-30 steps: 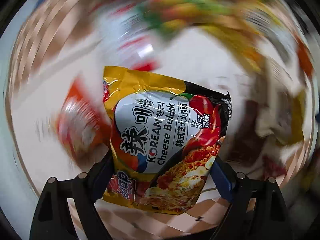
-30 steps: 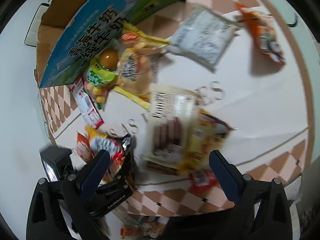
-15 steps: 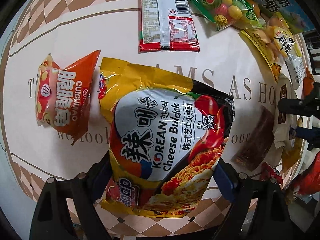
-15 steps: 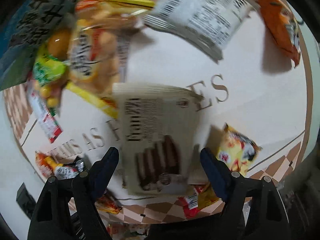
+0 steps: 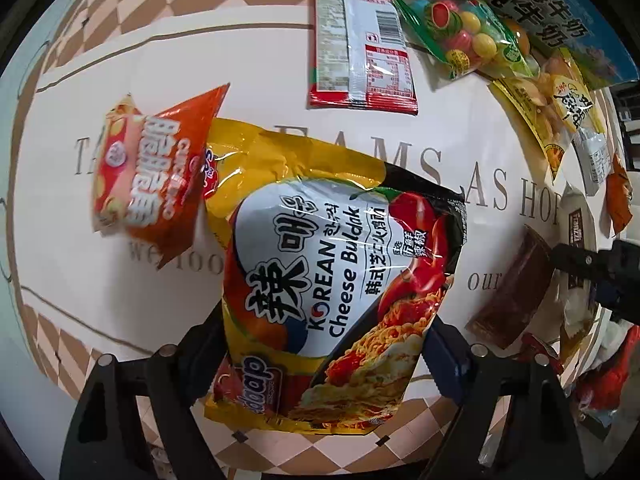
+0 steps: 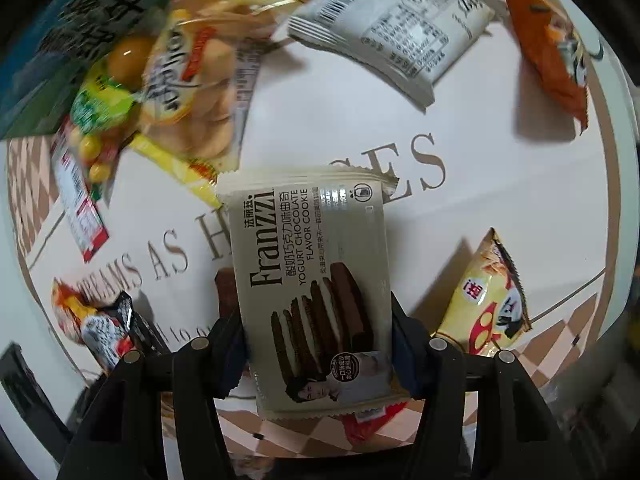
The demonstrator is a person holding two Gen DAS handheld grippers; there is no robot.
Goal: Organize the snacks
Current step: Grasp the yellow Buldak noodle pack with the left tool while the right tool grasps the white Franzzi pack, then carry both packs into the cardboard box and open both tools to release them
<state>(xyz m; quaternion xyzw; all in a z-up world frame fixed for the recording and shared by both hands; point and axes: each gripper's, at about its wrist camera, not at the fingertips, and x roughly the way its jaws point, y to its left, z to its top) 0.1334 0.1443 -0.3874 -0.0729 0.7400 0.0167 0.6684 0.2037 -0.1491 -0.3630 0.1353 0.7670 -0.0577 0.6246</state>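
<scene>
My left gripper (image 5: 320,354) is shut on a yellow and black Korean Cheese Buldak noodle bag (image 5: 332,280), held above the white tablecloth (image 5: 248,60). My right gripper (image 6: 318,338) is shut on a beige Franzzi chocolate cookie pack (image 6: 316,280), lifted over the cloth (image 6: 500,184). The right gripper and cookie pack also show at the right edge of the left wrist view (image 5: 592,264). The noodle bag shows at the lower left of the right wrist view (image 6: 100,324).
An orange crisp bag (image 5: 156,172), a red and white packet (image 5: 360,40), a candy bag (image 5: 460,36), a yellow biscuit bag (image 5: 556,108) and a blue milk carton box (image 5: 560,12) lie around. A brown bar (image 5: 508,292), a white packet (image 6: 392,28) and a pale yellow bag (image 6: 488,300) lie nearby.
My right gripper has closed on the cookie pack and lifted it. My left gripper still holds the noodle bag and has swung to a steadier view of the table.
</scene>
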